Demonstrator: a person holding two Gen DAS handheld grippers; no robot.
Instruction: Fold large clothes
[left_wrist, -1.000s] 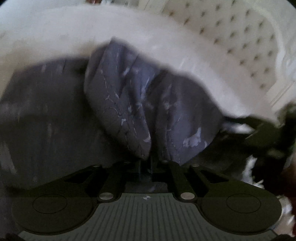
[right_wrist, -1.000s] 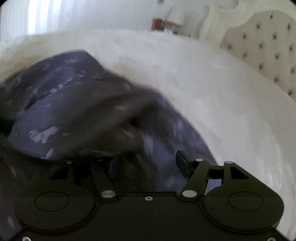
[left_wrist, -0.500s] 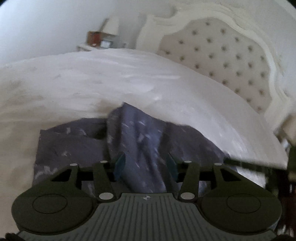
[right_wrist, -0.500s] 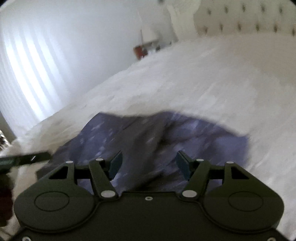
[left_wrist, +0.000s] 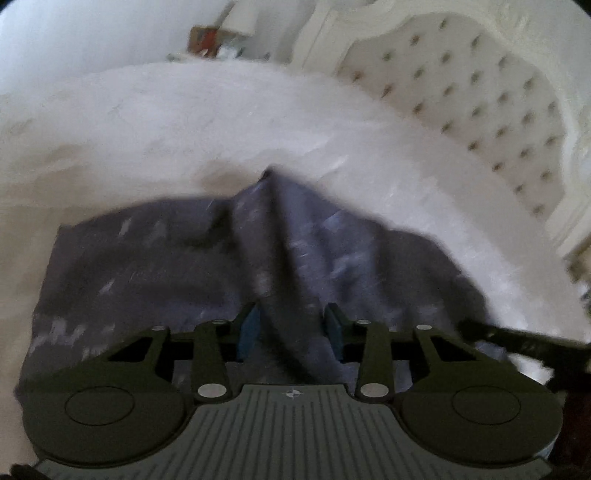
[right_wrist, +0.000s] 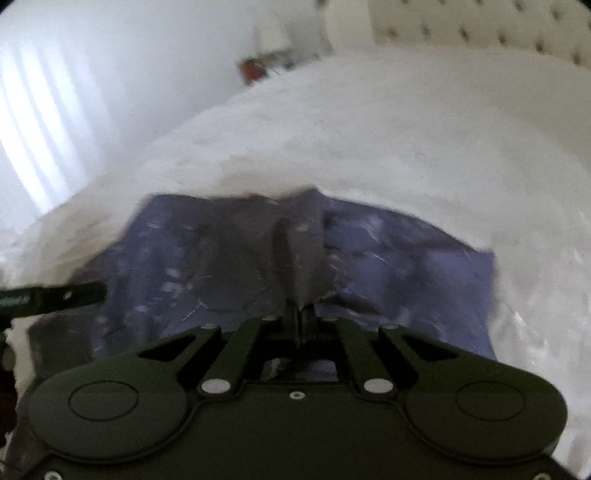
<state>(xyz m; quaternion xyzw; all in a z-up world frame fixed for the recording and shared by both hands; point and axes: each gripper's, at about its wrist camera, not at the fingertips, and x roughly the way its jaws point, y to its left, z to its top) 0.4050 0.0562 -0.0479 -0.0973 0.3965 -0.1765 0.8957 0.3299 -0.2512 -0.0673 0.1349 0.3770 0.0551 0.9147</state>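
A dark blue-grey garment with pale flecks (left_wrist: 147, 266) lies spread on a white bed (left_wrist: 184, 122), blurred by motion. My left gripper (left_wrist: 291, 325) hovers at its near edge. Its jaws are closing, and a raised fold of the cloth runs between the blue pads (left_wrist: 251, 325), which stand apart on either side of it. In the right wrist view the same garment (right_wrist: 406, 266) fills the middle. My right gripper (right_wrist: 298, 325) is shut on a pinched ridge of the cloth that rises from its fingertips.
A tufted cream headboard (left_wrist: 480, 110) stands at the bed's far right. A lamp and small items sit on a nightstand (left_wrist: 214, 37) behind the bed. A bright window (right_wrist: 29, 129) is at left. The left gripper's dark side (right_wrist: 51, 295) pokes in at the left edge.
My left gripper let go of the cloth, pulled back and up, and now narrows around a fold. My right gripper, open before, rolled and shut on a ridge of the garment.
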